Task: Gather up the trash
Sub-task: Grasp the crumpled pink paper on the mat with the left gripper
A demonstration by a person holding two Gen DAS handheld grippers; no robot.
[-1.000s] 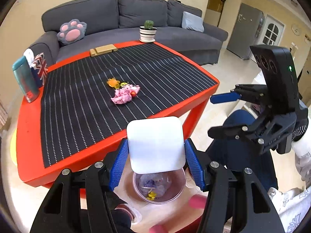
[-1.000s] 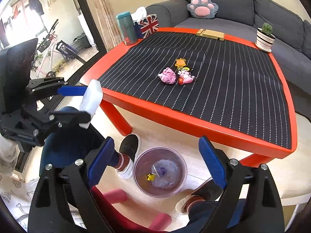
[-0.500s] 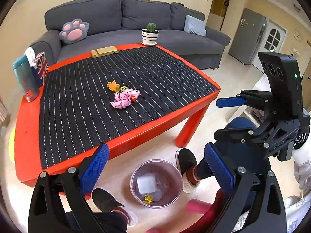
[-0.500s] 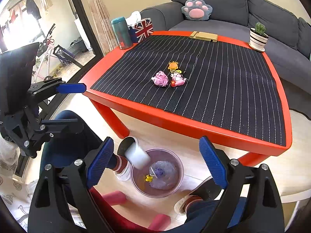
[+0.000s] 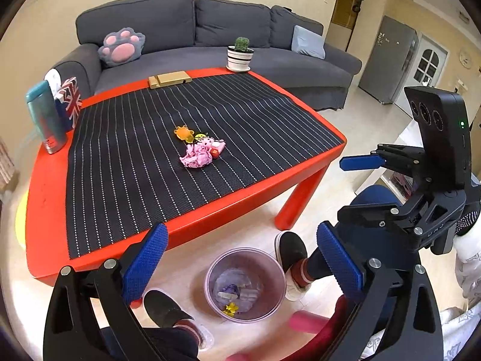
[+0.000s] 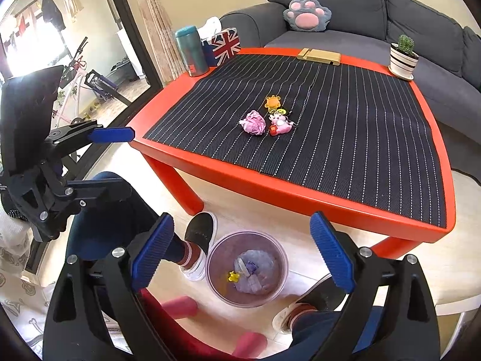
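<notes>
Red tabletop (image 5: pixel 48 186) with striped mat, crumpled pink paper (image 5: pixel 196 158) near its middle, small toys (image 5: pixel 210 144) touching at its 1 o'clock, bin (image 5: pixel 245 284) on floor at 6 o'clock holding scraps, left claw (image 5: pixel 240 264) fingers apart, empty, right claw (image 6: pixel 240 252) likewise apart, empty.

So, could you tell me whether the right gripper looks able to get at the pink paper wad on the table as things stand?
Probably yes. The right gripper is open and empty, the pink wad lies uncovered on the mat, and only the toys beside it crowd one side.
</notes>
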